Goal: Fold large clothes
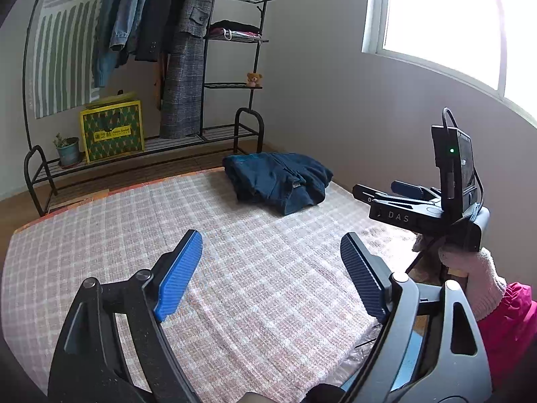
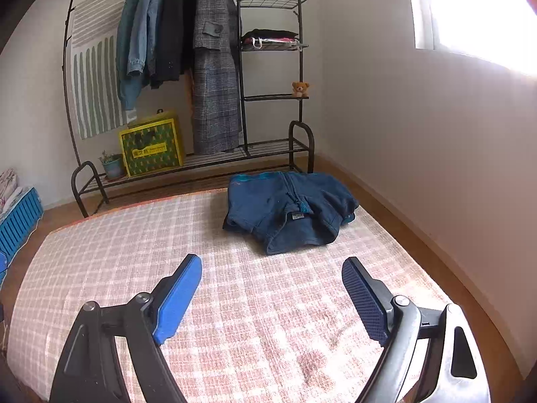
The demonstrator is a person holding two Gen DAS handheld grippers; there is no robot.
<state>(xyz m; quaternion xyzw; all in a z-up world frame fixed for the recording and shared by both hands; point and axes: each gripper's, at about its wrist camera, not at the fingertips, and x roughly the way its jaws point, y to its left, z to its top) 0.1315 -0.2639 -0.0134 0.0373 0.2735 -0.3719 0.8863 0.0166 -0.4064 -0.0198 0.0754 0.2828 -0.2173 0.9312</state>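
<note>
left gripper (image 1: pixel 270 258): black frame, round silver screws, ribbed blue pads. right gripper (image 1: pixel 382 189): black body marked "das", green light, black cable. hand (image 1: pixel 470 268): pink knit glove, magenta sleeve (image 1: pixel 510 322).

Folded garment (image 2: pixel 290 210) on the mat's (image 2: pixel 134 252) far right part, clothes rack (image 2: pixel 241 67) behind.
</note>
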